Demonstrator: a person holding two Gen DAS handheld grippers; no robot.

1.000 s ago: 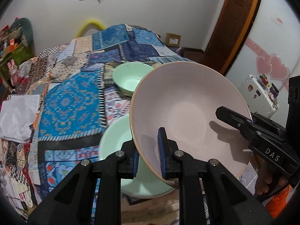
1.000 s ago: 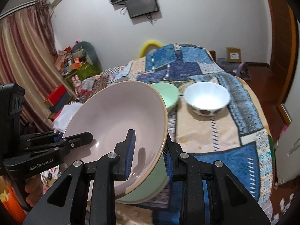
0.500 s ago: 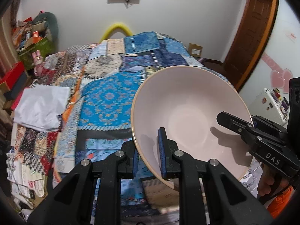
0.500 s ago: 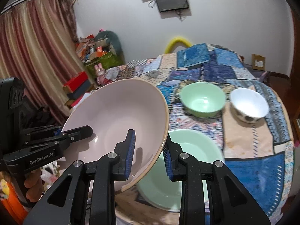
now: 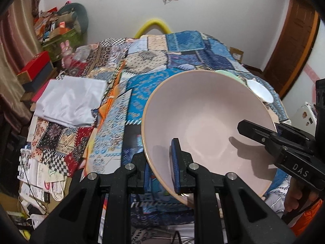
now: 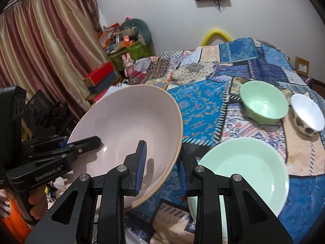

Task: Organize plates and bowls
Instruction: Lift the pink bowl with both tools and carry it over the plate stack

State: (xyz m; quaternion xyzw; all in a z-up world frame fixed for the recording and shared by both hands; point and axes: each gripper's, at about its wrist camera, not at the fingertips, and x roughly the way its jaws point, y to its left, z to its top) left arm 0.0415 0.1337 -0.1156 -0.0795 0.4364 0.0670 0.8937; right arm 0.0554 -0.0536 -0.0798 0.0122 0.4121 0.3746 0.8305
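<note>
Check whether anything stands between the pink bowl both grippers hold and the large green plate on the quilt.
Nothing visible does. The pink bowl is clamped at its rim by the left gripper and right gripper, raised beside the large green plate. The plate is bare; the green bowl and white bowl sit farther back.

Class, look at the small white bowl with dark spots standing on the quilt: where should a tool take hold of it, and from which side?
Grip the white bowl by its thin rim, one finger inside and one outside, coming from above on its near side. It stands upright and open, and the green bowl crowds its left.
</note>
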